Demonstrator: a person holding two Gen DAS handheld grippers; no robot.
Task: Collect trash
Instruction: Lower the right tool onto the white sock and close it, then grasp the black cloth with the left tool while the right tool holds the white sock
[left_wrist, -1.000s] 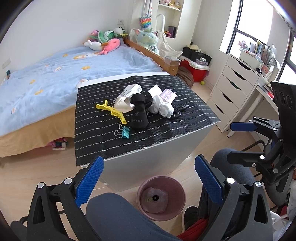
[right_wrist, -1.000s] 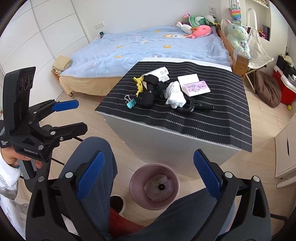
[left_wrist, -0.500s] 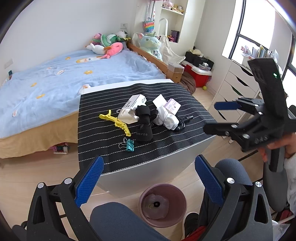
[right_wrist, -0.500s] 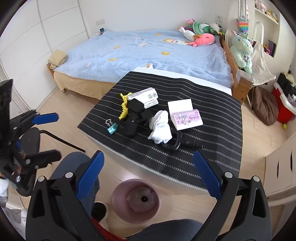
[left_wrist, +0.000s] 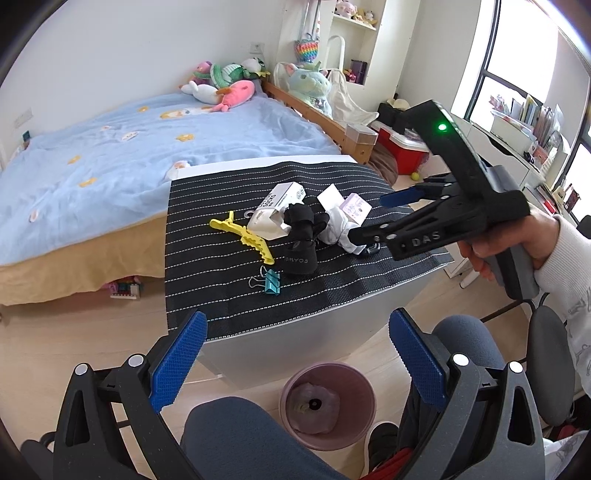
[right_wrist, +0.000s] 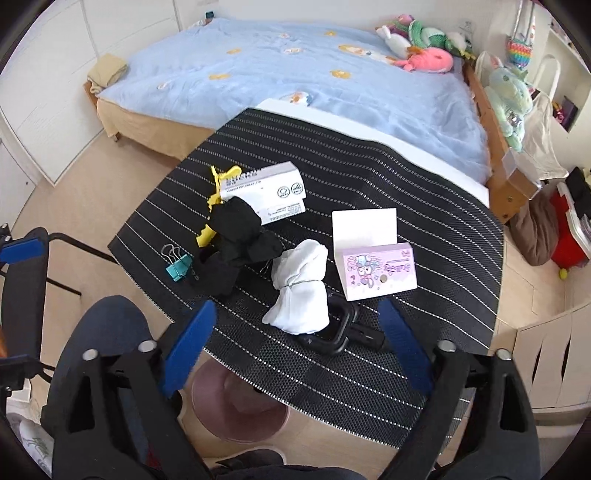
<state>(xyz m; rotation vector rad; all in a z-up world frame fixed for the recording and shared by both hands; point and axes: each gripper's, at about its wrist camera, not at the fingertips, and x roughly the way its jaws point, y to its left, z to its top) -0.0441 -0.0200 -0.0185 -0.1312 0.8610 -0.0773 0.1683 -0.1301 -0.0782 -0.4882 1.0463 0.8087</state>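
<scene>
The right gripper (right_wrist: 295, 325) has swung out over the table (right_wrist: 424, 206), spread and empty, white bundle (right_wrist: 301, 288) and pink box (right_wrist: 376, 271) just ahead, bin (left_wrist: 327, 404) below the idle, open left gripper (left_wrist: 295, 362), so collecting looks about to begin

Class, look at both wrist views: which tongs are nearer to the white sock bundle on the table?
Right. The right tongs are open over the table, just short of the white sock bundle. The left tongs hang open beyond the table's edge, above the bin.
</scene>
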